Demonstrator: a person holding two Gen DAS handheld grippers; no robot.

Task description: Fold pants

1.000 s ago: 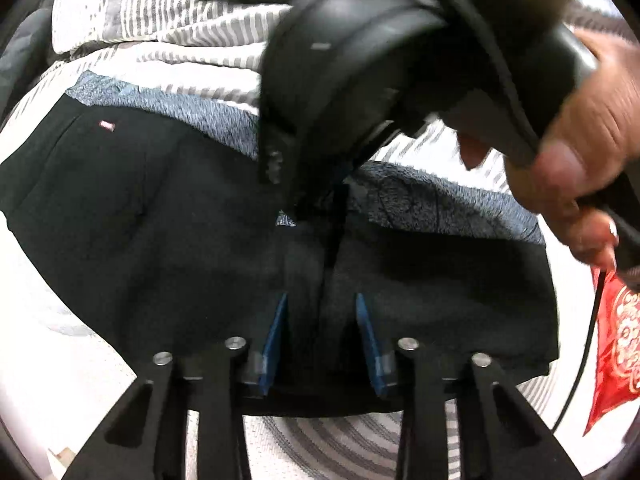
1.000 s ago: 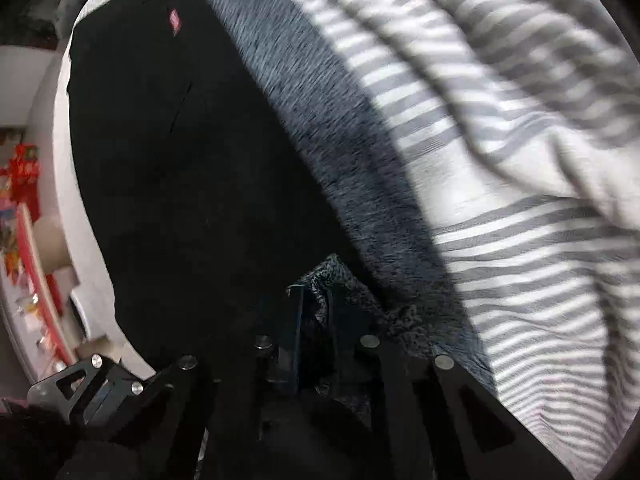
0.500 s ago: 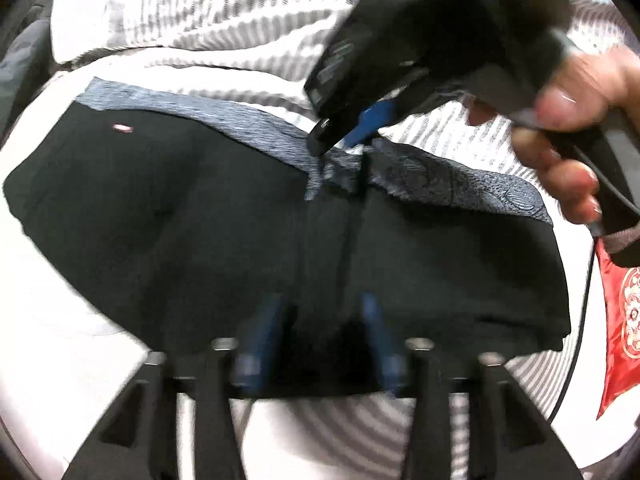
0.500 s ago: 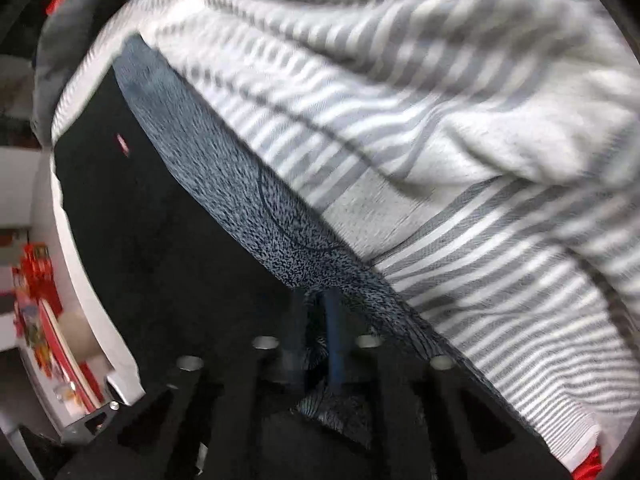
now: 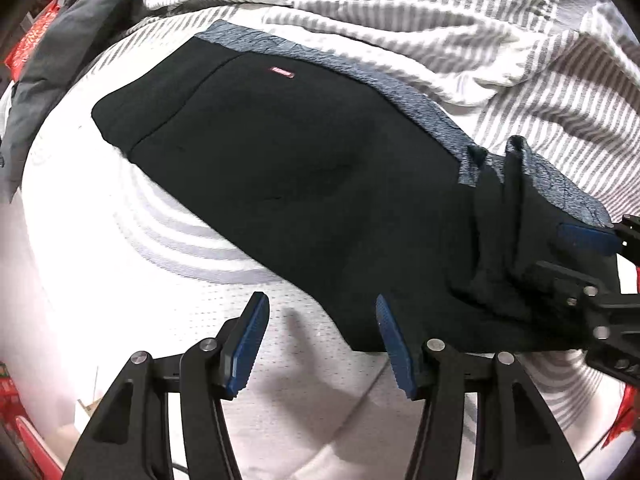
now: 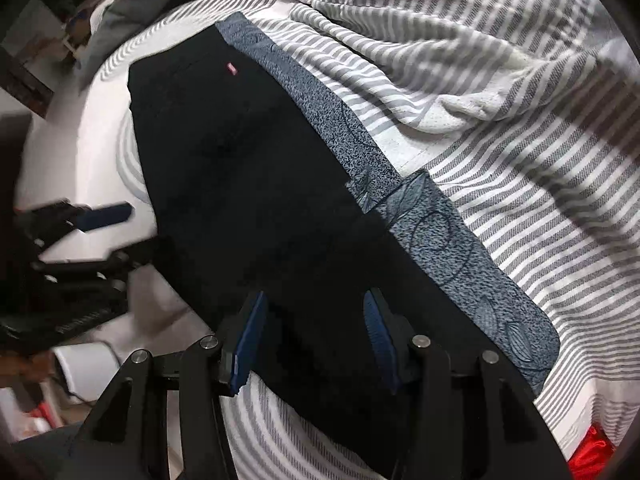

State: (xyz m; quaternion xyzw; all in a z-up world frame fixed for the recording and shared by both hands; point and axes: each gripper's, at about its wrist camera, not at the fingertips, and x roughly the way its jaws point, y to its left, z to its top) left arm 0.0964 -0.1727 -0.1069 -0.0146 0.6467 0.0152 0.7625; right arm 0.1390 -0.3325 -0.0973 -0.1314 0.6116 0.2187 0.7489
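Observation:
Black pants with a blue-grey patterned band and a small red tag lie folded flat on a striped bed. They also show in the right wrist view. My left gripper is open and empty, over the bed at the pants' near edge. My right gripper is open and empty, just above the black cloth. The right gripper also shows at the right edge of the left wrist view, beside a bunched fold. The left gripper shows blurred in the right wrist view.
A rumpled grey-and-white striped blanket lies beyond the pants, also in the right wrist view. A dark grey garment lies at the far left. Red items sit off the bed's edge.
Both grippers have let go of the pants and opened. Both have pulled back; the right gripper moved from over the pants' middle to the right side. The pants now lie flat.

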